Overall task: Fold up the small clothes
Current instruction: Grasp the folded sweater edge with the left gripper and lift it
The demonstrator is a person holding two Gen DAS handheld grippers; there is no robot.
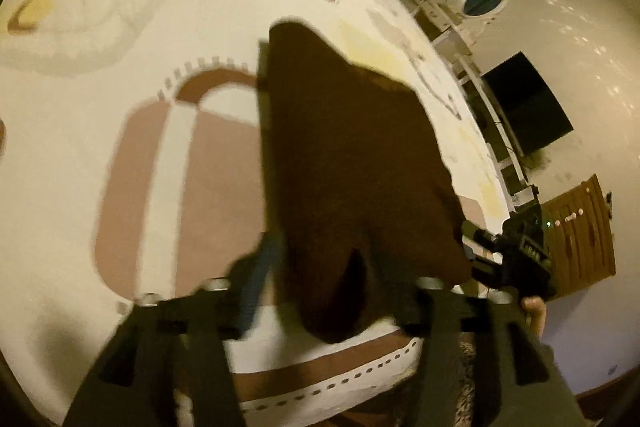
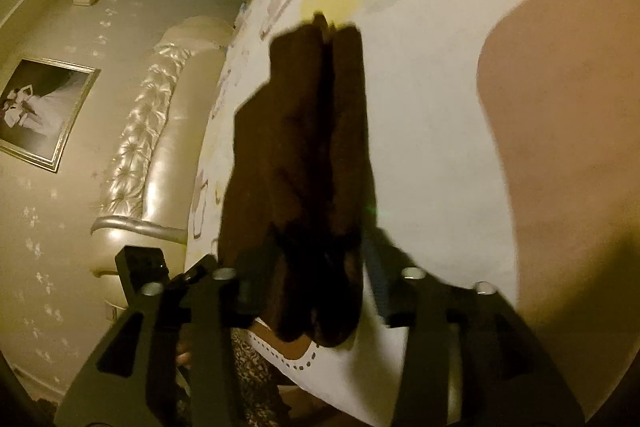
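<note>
While both grippers, left gripper (image 1: 320, 267) and right gripper (image 2: 316, 267), hold the dark brown garment (image 1: 348, 147) above the patterned bed (image 1: 120, 27), whether their fingers pinch it I cannot tell; folding seems underway, and next it needs laying flat.

Dim yellowish light, motion blur, strong fisheye bending at edges.

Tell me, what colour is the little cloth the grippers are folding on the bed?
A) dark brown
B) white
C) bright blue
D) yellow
A: the small cloth between the gripper fingers looks dark brown in both wrist views, lying on a white bedspread with pinkish-brown patches.
</note>
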